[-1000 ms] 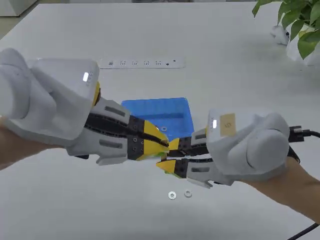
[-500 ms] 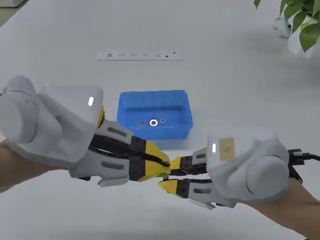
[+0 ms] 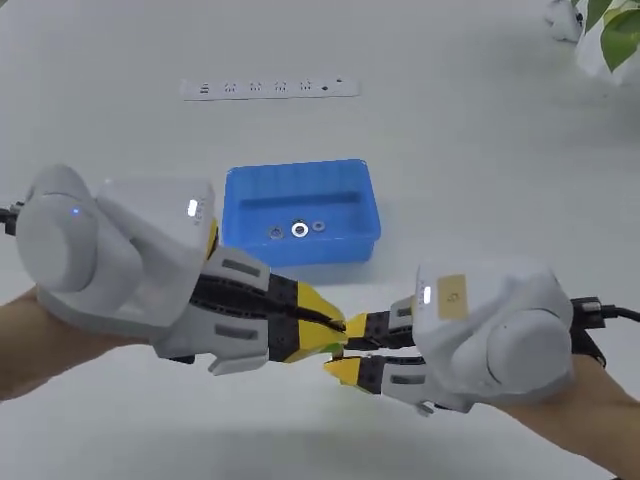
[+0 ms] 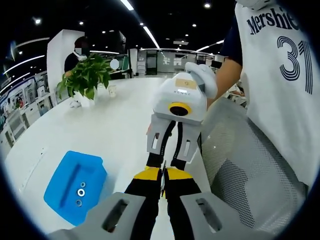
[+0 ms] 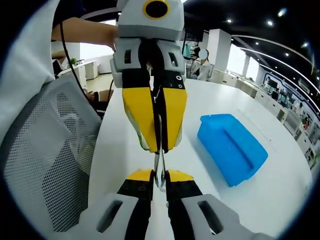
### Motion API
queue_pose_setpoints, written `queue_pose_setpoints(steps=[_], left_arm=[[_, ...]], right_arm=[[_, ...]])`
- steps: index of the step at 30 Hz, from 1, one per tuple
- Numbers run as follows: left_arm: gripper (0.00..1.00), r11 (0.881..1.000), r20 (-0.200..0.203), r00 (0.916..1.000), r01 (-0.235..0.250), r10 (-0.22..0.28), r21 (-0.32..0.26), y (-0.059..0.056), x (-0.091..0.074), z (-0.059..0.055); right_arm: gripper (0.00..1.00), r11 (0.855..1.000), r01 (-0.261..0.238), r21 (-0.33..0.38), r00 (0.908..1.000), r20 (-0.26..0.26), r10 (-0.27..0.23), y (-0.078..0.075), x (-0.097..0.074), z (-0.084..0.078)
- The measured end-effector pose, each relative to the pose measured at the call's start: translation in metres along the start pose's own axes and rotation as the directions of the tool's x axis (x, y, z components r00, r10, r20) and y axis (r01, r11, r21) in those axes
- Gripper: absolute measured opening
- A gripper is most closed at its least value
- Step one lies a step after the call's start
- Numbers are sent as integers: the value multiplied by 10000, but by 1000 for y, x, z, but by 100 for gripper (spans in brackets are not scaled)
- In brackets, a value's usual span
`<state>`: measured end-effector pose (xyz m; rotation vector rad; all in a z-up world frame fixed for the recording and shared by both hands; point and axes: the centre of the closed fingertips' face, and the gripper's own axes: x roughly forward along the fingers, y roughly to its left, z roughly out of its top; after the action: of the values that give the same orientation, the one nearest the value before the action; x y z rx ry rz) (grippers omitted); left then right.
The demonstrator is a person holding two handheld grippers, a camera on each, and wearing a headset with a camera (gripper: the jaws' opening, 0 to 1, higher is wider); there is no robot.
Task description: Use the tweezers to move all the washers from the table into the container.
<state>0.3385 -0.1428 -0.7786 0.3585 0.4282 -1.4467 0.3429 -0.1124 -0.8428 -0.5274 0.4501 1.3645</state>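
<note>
Tweezers [image 5: 158, 162] still clamped, left tool [image 4: 162, 176], right tool [image 5: 159, 179]

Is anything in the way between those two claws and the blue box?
Nothing visible. Bare table lies between the blue container and the left gripper and right gripper, both shut on the tweezers.
</note>
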Motion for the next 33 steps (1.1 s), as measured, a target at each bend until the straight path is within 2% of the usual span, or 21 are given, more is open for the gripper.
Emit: queue_pose_setpoints(steps=[5,9,15,33], left_arm=[[6,9995,54,10000,0,1,-304,5,0,-5],[6,9994,-28,10000,50,-51,-334,7,1,-7],[6,9994,-164,9998,100,-105,-324,5,2,-9],[6,9992,-177,9998,98,-105,-382,6,1,-10]], right_arm=[[10,9999,-10,101,10000,-58,10,-3,3,-4],[11,9998,-27,204,10000,-46,28,-3,5,-5],[11,9998,-91,200,9999,-53,92,-2,8,-6],[11,9997,-100,212,9999,-69,102,-2,9,-6]])
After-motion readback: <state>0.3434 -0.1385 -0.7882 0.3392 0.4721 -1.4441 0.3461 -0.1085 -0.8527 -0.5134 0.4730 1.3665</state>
